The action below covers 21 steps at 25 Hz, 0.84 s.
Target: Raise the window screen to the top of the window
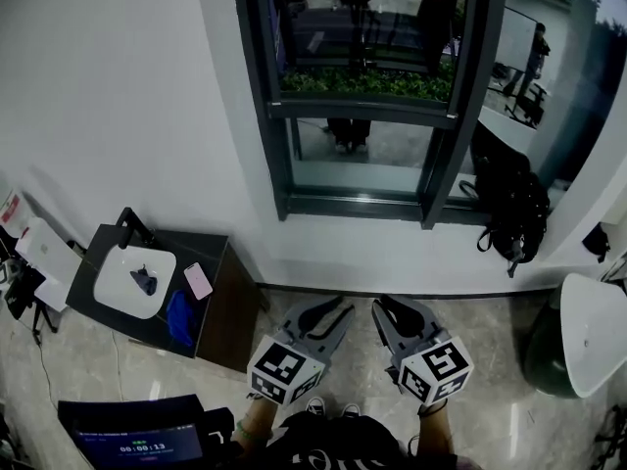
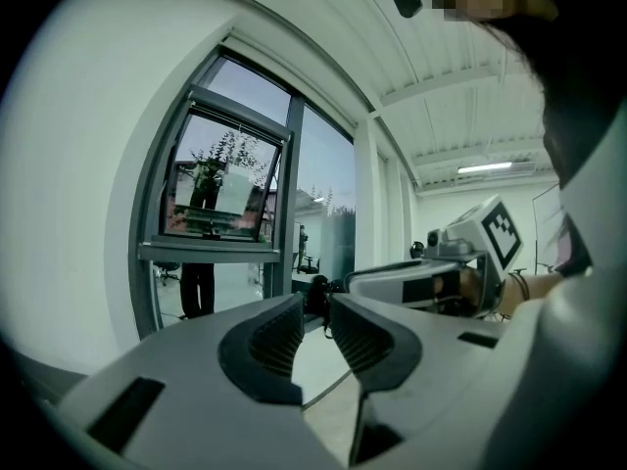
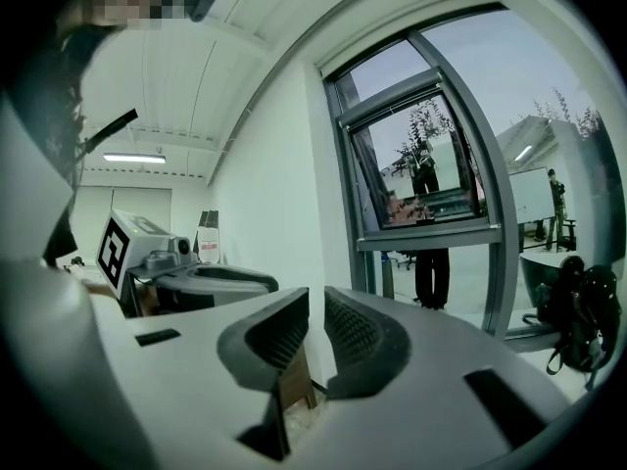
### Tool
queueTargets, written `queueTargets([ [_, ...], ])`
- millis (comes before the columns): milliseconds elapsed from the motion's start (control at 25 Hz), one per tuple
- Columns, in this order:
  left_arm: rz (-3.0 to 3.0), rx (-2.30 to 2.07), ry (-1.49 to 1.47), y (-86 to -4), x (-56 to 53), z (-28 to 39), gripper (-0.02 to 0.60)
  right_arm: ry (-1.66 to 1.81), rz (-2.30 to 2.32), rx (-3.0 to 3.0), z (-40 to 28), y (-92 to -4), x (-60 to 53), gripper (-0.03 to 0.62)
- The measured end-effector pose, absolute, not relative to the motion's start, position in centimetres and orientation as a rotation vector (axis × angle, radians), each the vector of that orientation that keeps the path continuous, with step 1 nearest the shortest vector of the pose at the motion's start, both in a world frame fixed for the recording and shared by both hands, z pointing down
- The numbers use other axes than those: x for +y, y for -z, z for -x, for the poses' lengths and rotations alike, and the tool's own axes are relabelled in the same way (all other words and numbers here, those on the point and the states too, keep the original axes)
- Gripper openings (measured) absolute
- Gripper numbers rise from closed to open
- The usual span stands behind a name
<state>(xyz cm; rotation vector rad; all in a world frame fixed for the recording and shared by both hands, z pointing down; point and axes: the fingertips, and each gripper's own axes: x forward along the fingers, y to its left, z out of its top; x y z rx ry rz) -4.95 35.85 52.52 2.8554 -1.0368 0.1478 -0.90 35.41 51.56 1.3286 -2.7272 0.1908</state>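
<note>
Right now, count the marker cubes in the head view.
2. The left cube sits on the left gripper, low centre. The right cube sits on the right gripper, just beside it. No others show; none looks hidden.

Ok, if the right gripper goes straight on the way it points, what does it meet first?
Most likely the white wall, just left of the window frame; nothing nearer stands ahead of the right gripper. Depth is unclear, so it could catch the frame instead.

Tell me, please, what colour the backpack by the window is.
Black. The backpack shows best in the head view, right of the window.
</note>
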Motion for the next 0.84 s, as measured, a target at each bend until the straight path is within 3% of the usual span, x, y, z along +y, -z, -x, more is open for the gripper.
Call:
queueTargets([
  [840, -2.814, -1.055, -0.168, -53.7, 36.0, 1.8, 0.084, -0.242, -1.304, -2.730, -2.4, -53.2, 35.5, 0.054],
])
